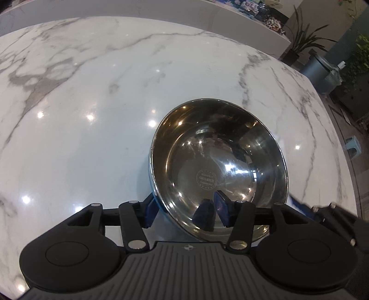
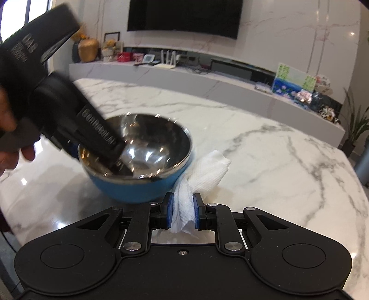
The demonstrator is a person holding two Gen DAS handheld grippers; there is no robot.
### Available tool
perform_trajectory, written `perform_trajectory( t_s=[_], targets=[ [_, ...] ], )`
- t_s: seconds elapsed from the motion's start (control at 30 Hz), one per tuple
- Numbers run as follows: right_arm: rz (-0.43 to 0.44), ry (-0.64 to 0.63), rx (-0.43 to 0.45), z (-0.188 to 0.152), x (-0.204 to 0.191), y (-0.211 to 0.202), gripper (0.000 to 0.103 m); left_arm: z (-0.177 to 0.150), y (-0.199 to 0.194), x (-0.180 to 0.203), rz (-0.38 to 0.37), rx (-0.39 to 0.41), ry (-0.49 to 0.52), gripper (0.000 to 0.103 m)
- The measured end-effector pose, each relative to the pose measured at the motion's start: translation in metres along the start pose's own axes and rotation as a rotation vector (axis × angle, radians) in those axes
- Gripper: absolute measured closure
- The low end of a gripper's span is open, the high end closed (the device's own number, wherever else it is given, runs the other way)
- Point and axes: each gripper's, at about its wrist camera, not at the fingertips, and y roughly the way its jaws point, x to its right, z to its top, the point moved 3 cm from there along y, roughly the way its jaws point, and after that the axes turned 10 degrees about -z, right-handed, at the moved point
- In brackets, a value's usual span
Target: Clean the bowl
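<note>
Marble table (image 1: 115,92): one bowl (image 1: 219,161), one paper towel (image 2: 203,170), two claws.

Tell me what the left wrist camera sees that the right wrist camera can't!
Only the left wrist view shows the round stamp on the bowl's shiny bottom, and the left gripper with its jaws straddling the near rim, one pad outside and one inside.

Only the right wrist view shows the white paper towel pinched in the right gripper, the bowl's blue outside, a hand at the left edge and the TV on the wall.

Both show the steel bowl on the marble table.
</note>
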Motion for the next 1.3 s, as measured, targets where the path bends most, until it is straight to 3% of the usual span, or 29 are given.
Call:
perform_trajectory(
  t_s=[0.2, 0.27, 0.53, 0.8, 0.93, 1.1, 1.3],
  targets=[
    [0.041, -0.053, -0.018, -0.006, -0.016, 0.0, 0.087, 0.003, -0.002, -0.007, 0.022, 0.011, -0.015, 0.053],
    [0.041, -0.051, -0.018, -0.005, -0.015, 0.0, 0.087, 0.005, -0.002, -0.008, 0.036, 0.015, -0.004, 0.064],
    [-0.04, 0.004, 0.021, 0.005, 0.012, 0.0, 0.087, 0.016, -0.004, -0.008, 0.028, 0.069, 0.029, 0.078],
    [-0.051, 0.02, 0.081, 0.019, 0.025, -0.004, 0.087, 0.016, -0.006, -0.007, 0.054, 0.093, 0.003, 0.075],
    [-0.041, 0.011, 0.077, 0.016, 0.021, -0.004, 0.087, 0.011, -0.015, -0.011, 0.066, 0.114, -0.03, 0.061],
    [-0.023, 0.005, 0.048, 0.01, 0.016, -0.002, 0.087, 0.002, -0.029, -0.011, 0.035, 0.134, -0.055, 0.06],
    [0.014, -0.014, 0.024, 0.004, 0.002, -0.004, 0.087, -0.001, -0.035, -0.007, 0.065, 0.124, -0.052, 0.063]
  ],
)
